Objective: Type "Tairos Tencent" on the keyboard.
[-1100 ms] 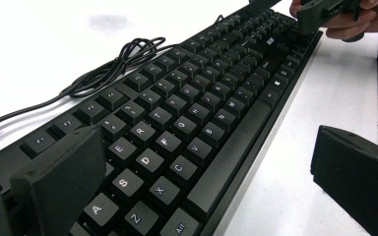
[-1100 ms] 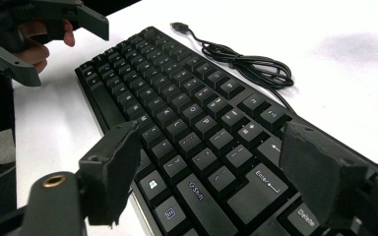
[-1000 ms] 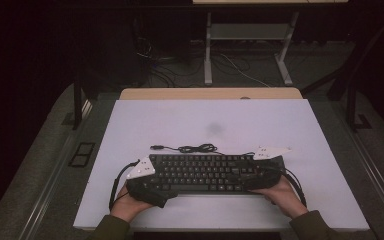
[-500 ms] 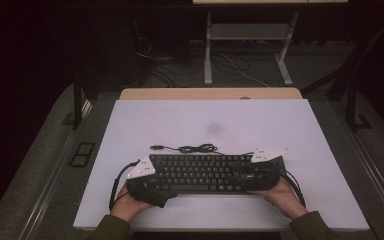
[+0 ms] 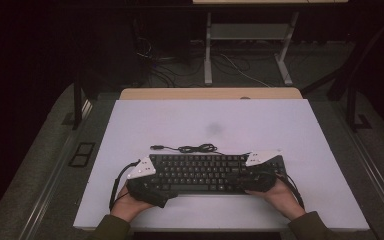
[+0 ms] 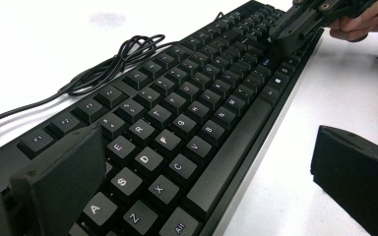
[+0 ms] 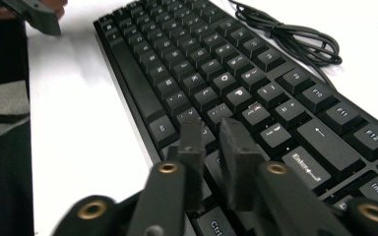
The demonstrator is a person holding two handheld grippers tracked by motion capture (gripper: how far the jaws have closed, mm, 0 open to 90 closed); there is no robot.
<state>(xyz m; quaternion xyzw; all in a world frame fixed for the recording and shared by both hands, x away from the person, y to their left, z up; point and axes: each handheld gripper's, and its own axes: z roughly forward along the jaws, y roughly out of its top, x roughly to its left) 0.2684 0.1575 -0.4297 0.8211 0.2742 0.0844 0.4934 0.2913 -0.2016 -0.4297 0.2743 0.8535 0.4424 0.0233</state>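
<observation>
High view: black full-size plastic keyboard [image 5: 207,173] at 6 o'clock on white table [image 5: 300,130], coiled cable [image 5: 192,148] at 12.
Rigid, light, probably slippery; best gripped at end edges. Left gripper [image 6: 211,172] spread, straddling left end; right gripper [image 7: 211,147] just closing, nearly together over keys, pinching nothing.

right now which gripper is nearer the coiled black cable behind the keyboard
Left. The left gripper sits at the black keyboard's left end, closer to the coiled black cable; the right gripper is at the right end, farther off.
</observation>
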